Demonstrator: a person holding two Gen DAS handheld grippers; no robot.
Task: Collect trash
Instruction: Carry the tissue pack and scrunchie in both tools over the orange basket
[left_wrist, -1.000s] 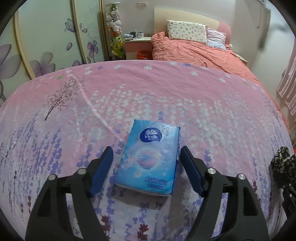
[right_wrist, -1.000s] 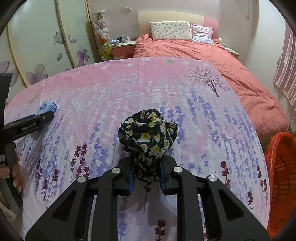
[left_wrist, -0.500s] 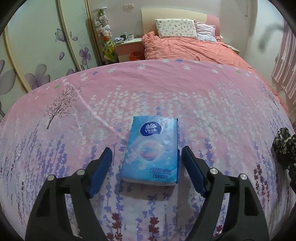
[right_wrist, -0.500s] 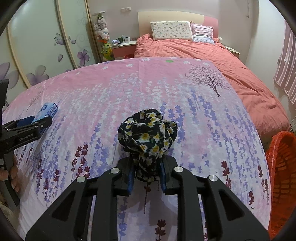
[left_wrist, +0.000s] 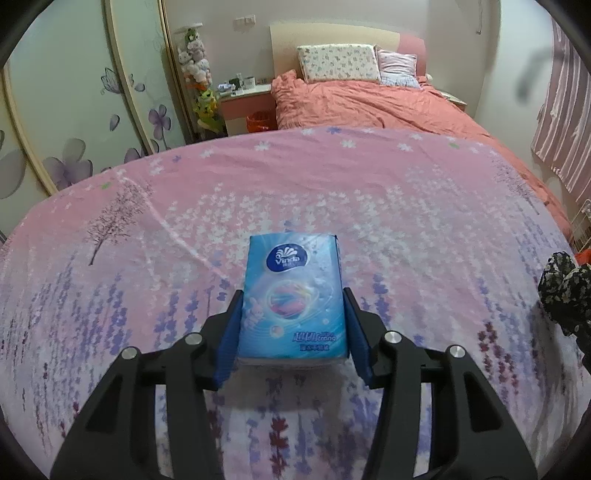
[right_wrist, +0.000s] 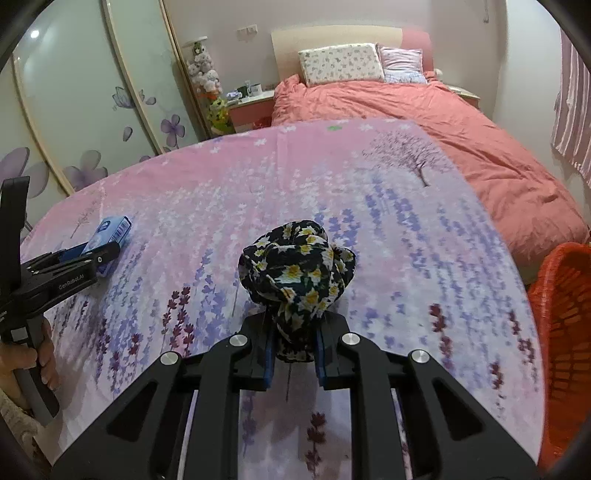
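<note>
the left claw (left_wrist: 291, 332) is closing on a blue tissue pack (left_wrist: 291, 299), its blue pads set against the pack's two long sides near the near end; whether they already press hard is difficult to judge from this angle, though no gap shows. the pack lies flat on the table (left_wrist: 406, 206), which is covered by a pink cloth printed with lavender and white blossoms, and its far end points toward the bed (left_wrist: 388, 107) beyond. in the right wrist view the same pack (right_wrist: 110, 232) sits at the far left of the table, with the left claw's black frame around it and a hand (right_wrist: 26, 363) on the grip below.

the right claw (right_wrist: 295, 349) is closing too, narrow and pinching a bunched black cloth with yellow and white flowers (right_wrist: 295, 269). the bundle stands up above the pads, near the middle of the table and well apart from the pack. an orange basket (right_wrist: 565, 332) stands off the table's right edge, near side. in the left wrist view the floral bundle (left_wrist: 565, 288) shows at the right edge.
</note>
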